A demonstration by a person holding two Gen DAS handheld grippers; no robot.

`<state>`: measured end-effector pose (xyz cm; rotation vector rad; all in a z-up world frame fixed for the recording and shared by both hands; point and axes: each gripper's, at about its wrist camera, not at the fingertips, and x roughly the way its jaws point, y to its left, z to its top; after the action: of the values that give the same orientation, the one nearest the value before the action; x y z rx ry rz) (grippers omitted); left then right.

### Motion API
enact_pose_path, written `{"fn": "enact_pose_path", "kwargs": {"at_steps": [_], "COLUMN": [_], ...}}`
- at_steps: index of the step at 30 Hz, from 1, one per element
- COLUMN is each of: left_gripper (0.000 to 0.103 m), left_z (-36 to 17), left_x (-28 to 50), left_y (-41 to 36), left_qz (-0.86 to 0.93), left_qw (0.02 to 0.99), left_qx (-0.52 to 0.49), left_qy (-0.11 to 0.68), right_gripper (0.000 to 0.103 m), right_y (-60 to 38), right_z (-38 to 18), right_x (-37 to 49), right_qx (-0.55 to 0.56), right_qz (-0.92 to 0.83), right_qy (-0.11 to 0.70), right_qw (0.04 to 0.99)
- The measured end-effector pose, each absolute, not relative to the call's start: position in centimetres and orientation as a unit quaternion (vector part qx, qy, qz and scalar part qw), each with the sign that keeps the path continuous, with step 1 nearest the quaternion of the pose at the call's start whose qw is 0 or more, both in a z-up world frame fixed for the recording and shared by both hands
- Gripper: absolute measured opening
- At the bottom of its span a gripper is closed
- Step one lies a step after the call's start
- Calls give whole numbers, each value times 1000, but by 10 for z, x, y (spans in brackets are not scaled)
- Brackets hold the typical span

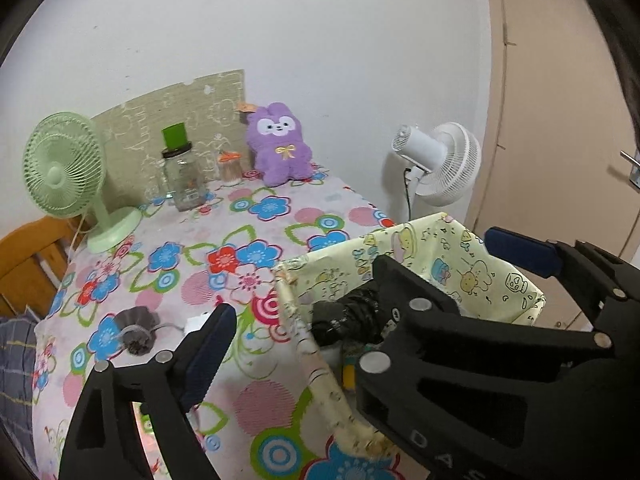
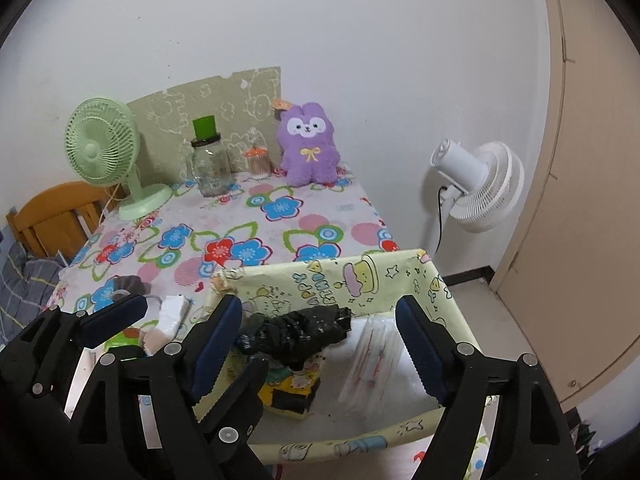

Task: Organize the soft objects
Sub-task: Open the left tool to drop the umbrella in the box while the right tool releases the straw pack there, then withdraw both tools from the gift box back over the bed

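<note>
Floral tablecloth (image 1: 256,240) fills our left wrist view; a purple plush (image 1: 279,146) sits at the far wall. Our left gripper (image 1: 360,280) is spread wide, over the near edge of the yellow fabric bin (image 1: 460,256).

From the right wrist, our right gripper (image 2: 320,344) hangs spread above that bin (image 2: 360,276), where a black bundle (image 2: 296,332) lies inside.

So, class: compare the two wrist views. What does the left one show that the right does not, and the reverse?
Only the left wrist view shows the door handle. Only the right wrist view shows the clear plastic packets and the yellow-and-black sponge inside the fabric bin. Both share the purple plush, green fan, glass jar and black bundle.
</note>
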<state>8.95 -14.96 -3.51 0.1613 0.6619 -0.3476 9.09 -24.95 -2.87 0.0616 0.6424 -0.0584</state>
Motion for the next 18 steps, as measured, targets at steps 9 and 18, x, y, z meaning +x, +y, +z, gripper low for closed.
{"fn": "enact_pose_path", "kwargs": {"at_steps": [9, 18], "left_gripper": [99, 100], "left_z": [-20, -7], "left_x": [69, 51], "left_y": [-125, -106], "left_qz": [-142, -132], "left_qw": [941, 946], "left_qx": [69, 70], "left_qy": [300, 288], "right_gripper": [97, 102], "right_y": [-228, -206], "right_z": [-11, 2], "right_x": [69, 53], "right_qx": [18, 14], "right_qz": [-27, -17], "right_qy": [278, 258], "right_qw": [960, 966]}}
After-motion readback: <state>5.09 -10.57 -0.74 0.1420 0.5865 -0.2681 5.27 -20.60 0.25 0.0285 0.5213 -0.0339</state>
